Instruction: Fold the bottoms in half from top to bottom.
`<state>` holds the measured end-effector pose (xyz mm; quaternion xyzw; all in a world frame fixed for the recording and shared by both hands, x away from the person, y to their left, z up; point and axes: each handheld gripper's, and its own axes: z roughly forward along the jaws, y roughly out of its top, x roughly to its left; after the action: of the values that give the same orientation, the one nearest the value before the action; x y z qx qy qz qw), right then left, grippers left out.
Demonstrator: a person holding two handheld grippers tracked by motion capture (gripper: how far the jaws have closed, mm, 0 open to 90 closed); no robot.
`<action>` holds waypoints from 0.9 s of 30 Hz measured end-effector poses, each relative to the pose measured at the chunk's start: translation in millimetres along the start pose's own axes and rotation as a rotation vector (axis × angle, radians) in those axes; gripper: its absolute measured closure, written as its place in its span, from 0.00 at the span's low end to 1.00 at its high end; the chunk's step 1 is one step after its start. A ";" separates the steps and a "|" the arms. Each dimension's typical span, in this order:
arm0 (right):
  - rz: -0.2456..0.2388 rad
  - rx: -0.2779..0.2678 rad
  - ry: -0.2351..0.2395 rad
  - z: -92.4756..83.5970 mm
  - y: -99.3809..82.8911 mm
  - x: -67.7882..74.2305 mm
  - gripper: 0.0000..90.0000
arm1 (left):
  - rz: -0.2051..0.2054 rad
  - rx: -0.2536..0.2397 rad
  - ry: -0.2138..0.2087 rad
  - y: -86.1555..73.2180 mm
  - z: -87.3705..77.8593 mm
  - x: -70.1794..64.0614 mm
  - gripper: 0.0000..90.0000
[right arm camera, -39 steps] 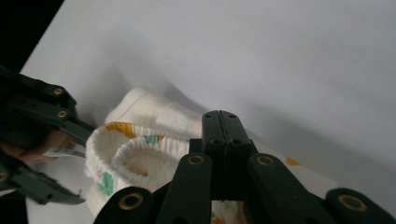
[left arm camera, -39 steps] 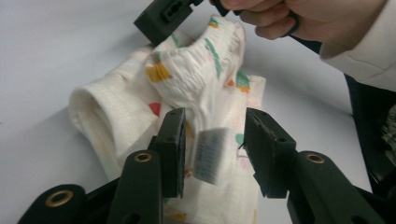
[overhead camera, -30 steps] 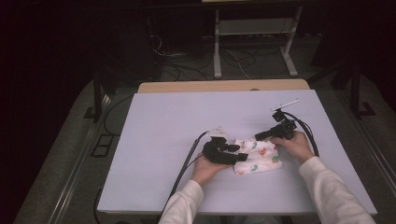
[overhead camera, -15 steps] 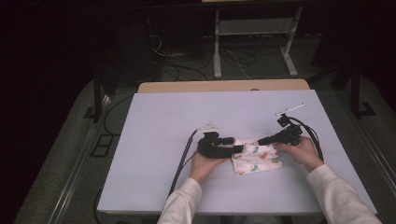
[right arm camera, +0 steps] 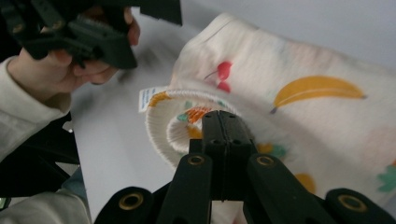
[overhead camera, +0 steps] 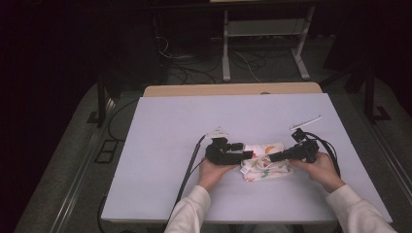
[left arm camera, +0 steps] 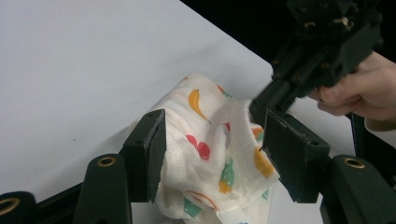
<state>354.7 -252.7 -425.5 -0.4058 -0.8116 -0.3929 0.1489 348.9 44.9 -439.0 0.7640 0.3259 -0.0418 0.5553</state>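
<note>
On the white table (overhead camera: 165, 141), the left gripper (left arm camera: 212, 154) stands half open, its jaws astride a bunched end of the fruit-print cloth (overhead camera: 265, 160) without pressing on it. Beyond, the right gripper (right arm camera: 224, 122) is closed tight, pinching the cloth's ribbed edge.

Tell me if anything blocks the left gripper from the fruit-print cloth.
Nothing visible does. The left gripper has its fingers on either side of the fruit-print cloth; the right gripper meets the cloth from the far side.
</note>
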 end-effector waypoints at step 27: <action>-0.016 0.080 -0.033 21.1 -38.2 12.0 0.99 | -0.011 -0.012 -0.012 -0.1 1.7 -0.3 0.37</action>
<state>319.1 -244.1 -452.1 -0.3993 -0.8323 -0.3545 0.1487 349.1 43.3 -439.7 0.7585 0.3271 -0.0474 0.5616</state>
